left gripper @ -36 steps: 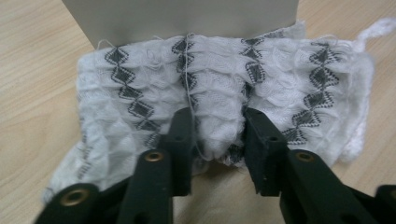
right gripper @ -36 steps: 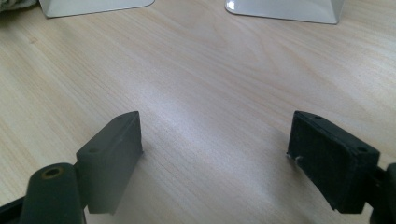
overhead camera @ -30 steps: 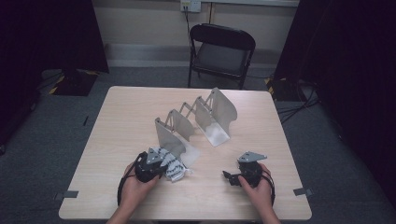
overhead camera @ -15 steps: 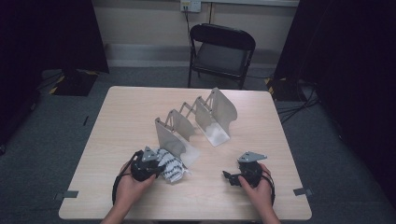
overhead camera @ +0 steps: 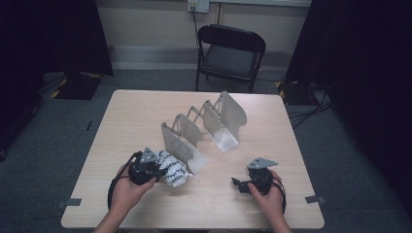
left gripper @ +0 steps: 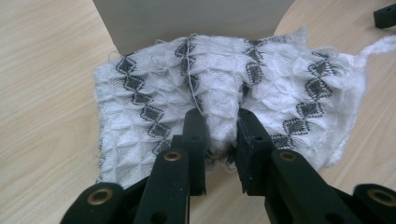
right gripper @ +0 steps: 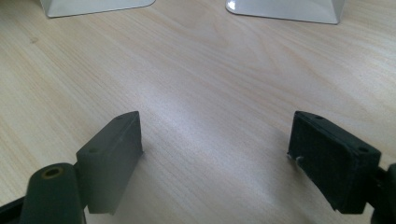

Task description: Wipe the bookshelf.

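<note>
we've got the left tongs (left gripper: 217, 133) clenched on a fold of the cloth (left gripper: 224, 93) lying on the desk (overhead camera: 145, 116) against the rack (overhead camera: 204, 128), right tongs (right gripper: 215, 158) released and idle, cloth not yet lifted or racked.

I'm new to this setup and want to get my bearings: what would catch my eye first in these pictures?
The white knitted cloth with dark diamond patterning stands out first, bunched on the light wooden table with a fold pinched between the jaws of the left gripper. Just behind it stands a zigzag row of upright silvery metal divider plates at the table's middle. The right gripper rests open over bare wood at the near right.
</note>
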